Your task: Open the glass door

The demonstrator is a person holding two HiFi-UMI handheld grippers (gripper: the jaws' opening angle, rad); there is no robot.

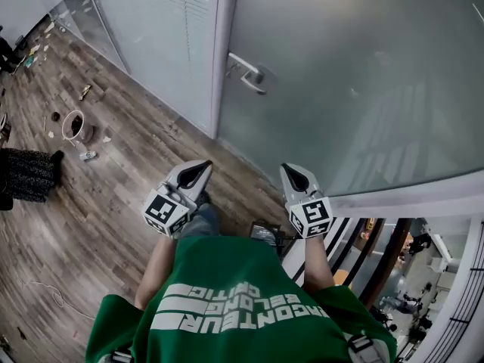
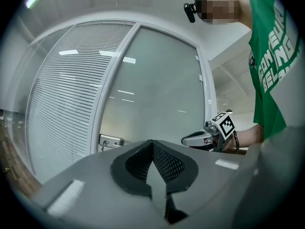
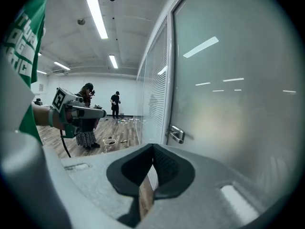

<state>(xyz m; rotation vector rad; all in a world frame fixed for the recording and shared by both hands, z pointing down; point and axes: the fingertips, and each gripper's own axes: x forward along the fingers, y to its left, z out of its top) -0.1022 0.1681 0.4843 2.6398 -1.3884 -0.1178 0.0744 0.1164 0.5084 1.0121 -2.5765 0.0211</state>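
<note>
The frosted glass door (image 1: 363,74) stands shut ahead of me, with its metal lever handle (image 1: 246,72) at the left edge by the white frame. My left gripper (image 1: 203,166) and right gripper (image 1: 290,169) are side by side in front of my chest, well short of the door. Both are shut with nothing between the jaws. In the left gripper view the handle (image 2: 109,141) is low on the left, past my left gripper (image 2: 151,144), and the right gripper (image 2: 187,140) shows on the right. In the right gripper view the handle (image 3: 176,134) lies just beyond my right gripper (image 3: 152,149).
A glass wall panel with white blinds (image 1: 166,36) adjoins the door on the left. On the wooden floor (image 1: 113,203) lie a small round tub (image 1: 74,125), a can (image 1: 88,155) and scraps. A person in a dark skirt (image 1: 26,174) stands at the left edge. Dark railings (image 1: 355,240) show lower right.
</note>
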